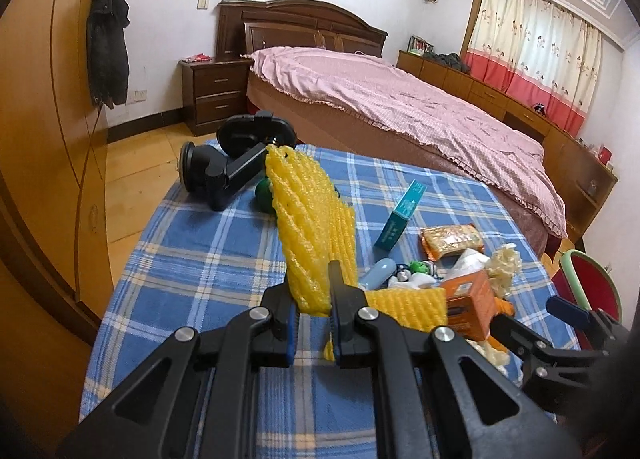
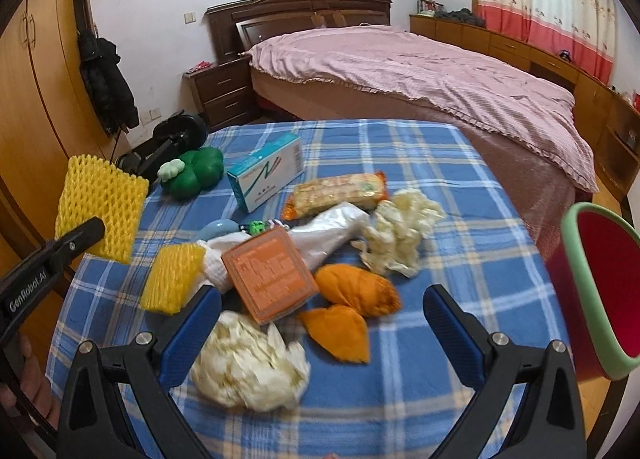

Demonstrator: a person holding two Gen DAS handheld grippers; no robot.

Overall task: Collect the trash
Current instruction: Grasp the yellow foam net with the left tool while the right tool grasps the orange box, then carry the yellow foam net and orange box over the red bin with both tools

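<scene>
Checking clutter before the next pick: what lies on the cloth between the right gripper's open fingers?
In the right wrist view, the right gripper frames a crumpled pale plastic wad and two orange peel pieces, with the orange box just beyond.

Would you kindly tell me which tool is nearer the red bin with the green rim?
Right. The open right tool hovers over the table with the bin just beside it; the left tool, shut on yellow foam netting, is farther across.

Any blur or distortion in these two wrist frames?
Left wrist: heavy fisheye bowing, dark vignette corners; the yellow foam net sleeve in the left gripper stays sharp. Right wrist: same bowing; the crumpled cream plastic bag nearest the lens is smeared.
</scene>
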